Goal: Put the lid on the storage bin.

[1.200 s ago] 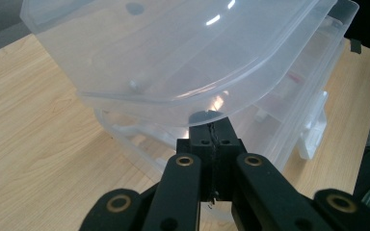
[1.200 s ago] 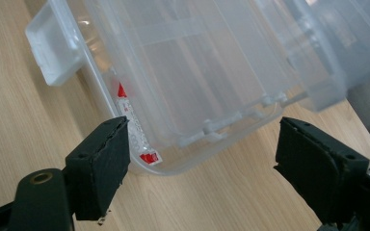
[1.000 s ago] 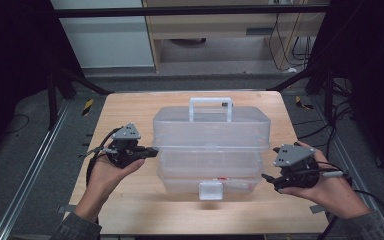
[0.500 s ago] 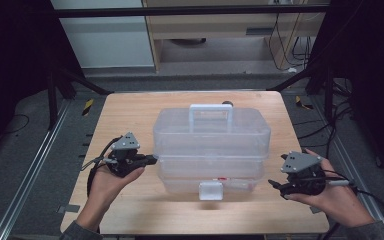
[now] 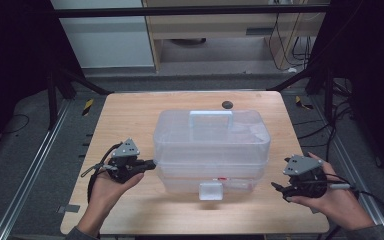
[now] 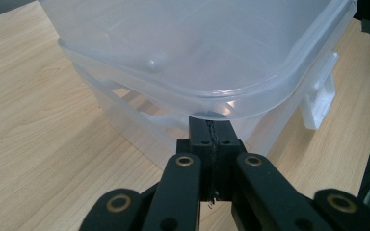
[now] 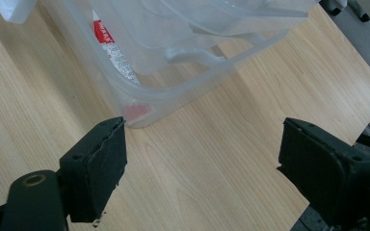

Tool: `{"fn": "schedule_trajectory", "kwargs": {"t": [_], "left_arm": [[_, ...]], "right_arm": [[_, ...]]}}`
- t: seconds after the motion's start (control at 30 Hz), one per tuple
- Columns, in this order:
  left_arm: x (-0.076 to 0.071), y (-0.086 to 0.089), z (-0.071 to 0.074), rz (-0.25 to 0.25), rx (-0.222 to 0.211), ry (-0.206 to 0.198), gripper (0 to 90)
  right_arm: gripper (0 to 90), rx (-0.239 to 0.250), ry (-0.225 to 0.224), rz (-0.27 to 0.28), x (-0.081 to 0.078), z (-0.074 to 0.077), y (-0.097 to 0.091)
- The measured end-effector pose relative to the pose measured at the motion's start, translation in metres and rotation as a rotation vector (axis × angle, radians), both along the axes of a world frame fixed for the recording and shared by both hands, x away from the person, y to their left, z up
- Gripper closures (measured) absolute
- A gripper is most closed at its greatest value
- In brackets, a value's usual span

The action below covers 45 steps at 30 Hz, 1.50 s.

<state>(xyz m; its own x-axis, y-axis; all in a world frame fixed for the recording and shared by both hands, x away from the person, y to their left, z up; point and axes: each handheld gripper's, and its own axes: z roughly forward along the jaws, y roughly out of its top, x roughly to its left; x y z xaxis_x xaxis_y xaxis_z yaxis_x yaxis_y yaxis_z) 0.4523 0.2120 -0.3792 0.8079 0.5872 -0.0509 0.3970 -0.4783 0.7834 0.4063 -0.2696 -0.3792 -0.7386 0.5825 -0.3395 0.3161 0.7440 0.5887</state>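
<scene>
Since a second ago both hands have sunk toward the surface (image 5: 130, 120) while the clear plastic storage box (image 5: 211, 150) has kept its place at the middle of the wooden top, its carry handle (image 5: 211, 119) upright on the lid and its white front latch (image 5: 211, 190) at 6 o'clock, facing the person. The left gripper (image 5: 150, 163), at 9 o'clock of the box, now sits lower and closer in: its jaws are pressed fully together with nothing between them, and in the left gripper view the closed tips (image 6: 211, 130) rest right under the overhanging lid rim at the box's corner, whether touching it or just short I cannot tell. The right gripper (image 5: 276, 188), at 4 o'clock of the box and apart from it, has its jaws standing wide, with bare wood and the box's lower corner (image 7: 135, 113) ahead of them and nothing held. This reads as both hands settling to the level of the box's sides, the left set to nudge or lift under the lid edge and the right ready to steady or take the other end. Through the clear wall a red and white label (image 7: 110, 45) shows, with print too small and tilted to read; no other writing can be made out.
</scene>
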Motion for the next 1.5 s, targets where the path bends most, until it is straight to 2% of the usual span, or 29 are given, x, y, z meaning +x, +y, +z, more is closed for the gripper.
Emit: {"fn": "schedule_trajectory", "kwargs": {"t": [0.23,0.5,0.63,0.83,0.93,1.0,1.03,1.07,1.1,1.13,1.17,1.2,1.27,1.3,1.33,1.37,1.4,1.47,1.5], "left_arm": [[-0.001,0.001,-0.004,-0.006,-0.004,0.005,89.9],[-0.003,0.001,-0.014,-0.010,0.010,0.017,89.9],[-0.003,0.001,-0.017,-0.009,0.013,0.022,89.9],[-0.005,0.002,-0.017,-0.017,0.035,0.022,89.9],[0.001,0.011,-0.015,-0.030,0.058,0.047,89.9],[0.007,0.022,-0.010,-0.004,0.055,0.042,89.9],[0.007,0.022,-0.010,-0.004,0.055,0.042,89.9],[0.013,0.034,-0.003,0.031,0.066,0.023,89.9],[0.013,0.034,-0.003,0.031,0.066,0.023,89.9],[0.021,0.044,0.002,0.066,0.063,0.009,89.9],[0.021,0.044,0.002,0.066,0.063,0.009,89.9],[0.028,0.053,0.004,0.101,0.056,-0.001,89.9],[0.036,0.060,0.002,0.135,0.058,-0.002,89.9],[0.036,0.060,0.002,0.135,0.058,-0.002,89.9],[0.044,0.067,-0.004,0.157,0.059,0.017,89.9],[0.044,0.067,-0.004,0.157,0.059,0.017,89.9],[0.050,0.072,-0.009,0.172,0.051,0.031,89.9],[0.056,0.075,-0.013,0.194,0.062,0.034,89.9],[0.056,0.075,-0.013,0.194,0.062,0.034,89.9]], "right_arm": [[17.0,-0.002,0.004,-0.004,0.000,-0.003,0.000],[16.8,0.003,0.002,-0.010,0.002,-0.007,-0.001],[16.4,0.004,-0.001,-0.034,0.004,-0.011,-0.002],[15.7,-0.015,-0.013,-0.063,0.006,-0.012,-0.005],[15.7,-0.034,-0.020,-0.080,0.008,-0.011,-0.008],[15.8,-0.050,-0.022,-0.103,0.011,-0.010,-0.010],[15.8,-0.050,-0.022,-0.103,0.011,-0.010,-0.010],[15.8,-0.049,-0.025,-0.130,0.016,-0.009,-0.014],[15.8,-0.049,-0.025,-0.130,0.016,-0.009,-0.014],[15.9,-0.042,-0.026,-0.155,0.021,-0.009,-0.018],[15.9,-0.042,-0.026,-0.155,0.021,-0.009,-0.018],[17.4,-0.041,-0.019,-0.184,0.028,-0.011,-0.022],[22.4,-0.039,-0.009,-0.210,0.035,-0.015,-0.025],[22.4,-0.039,-0.009,-0.210,0.035,-0.015,-0.025],[22.9,-0.043,0.013,-0.243,0.046,-0.021,-0.026],[22.9,-0.043,0.013,-0.243,0.046,-0.021,-0.026],[24.3,-0.053,0.025,-0.259,0.054,-0.025,-0.026],[25.1,-0.061,0.043,-0.273,0.065,-0.029,-0.025],[25.1,-0.061,0.043,-0.273,0.065,-0.029,-0.025]]}}
